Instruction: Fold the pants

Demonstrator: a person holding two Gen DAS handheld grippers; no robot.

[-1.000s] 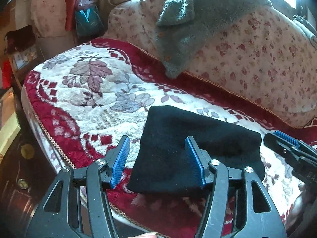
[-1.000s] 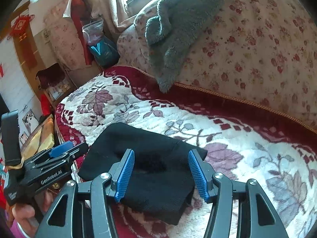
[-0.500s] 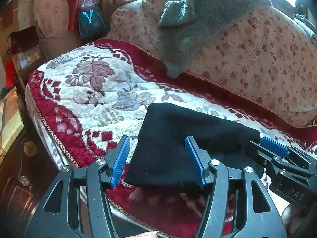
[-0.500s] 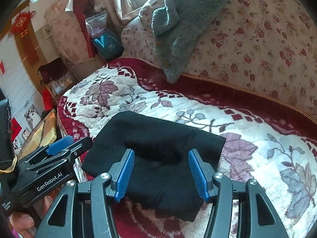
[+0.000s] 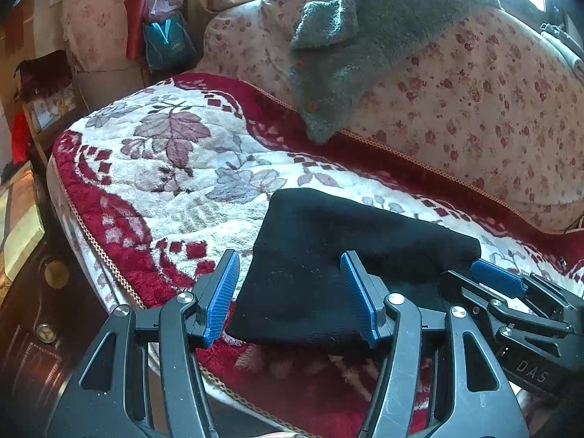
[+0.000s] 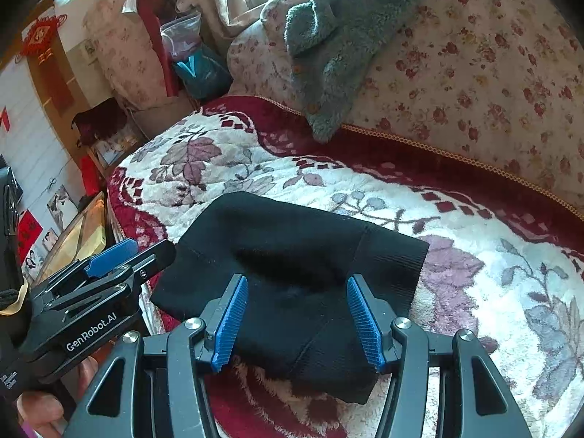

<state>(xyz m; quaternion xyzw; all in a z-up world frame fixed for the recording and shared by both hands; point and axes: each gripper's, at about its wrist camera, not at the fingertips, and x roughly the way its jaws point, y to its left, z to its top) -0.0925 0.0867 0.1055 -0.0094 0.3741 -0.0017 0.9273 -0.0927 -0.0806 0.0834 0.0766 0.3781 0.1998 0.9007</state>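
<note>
The black pants [image 5: 328,255] lie folded into a compact wedge on the red and white floral sofa cover [image 5: 175,182], near its front edge. They also show in the right wrist view [image 6: 292,273]. My left gripper [image 5: 290,292] is open and empty, just in front of the pants' near left part. My right gripper [image 6: 297,319] is open and empty, over the pants' near edge. The right gripper shows in the left wrist view [image 5: 500,292] at the pants' right end. The left gripper shows in the right wrist view [image 6: 120,259] at their left end.
A grey fleece garment [image 5: 350,47] hangs over the floral sofa back [image 5: 474,109]. The sofa's front edge [image 5: 91,248] drops to a dark cabinet on the left. Bags [image 5: 166,36] and a low shelf stand past the sofa's far end.
Both grippers have drawn back slightly from the pants and shifted, and the right gripper has come closer to the left one. Both stay open. The pants lie still.
</note>
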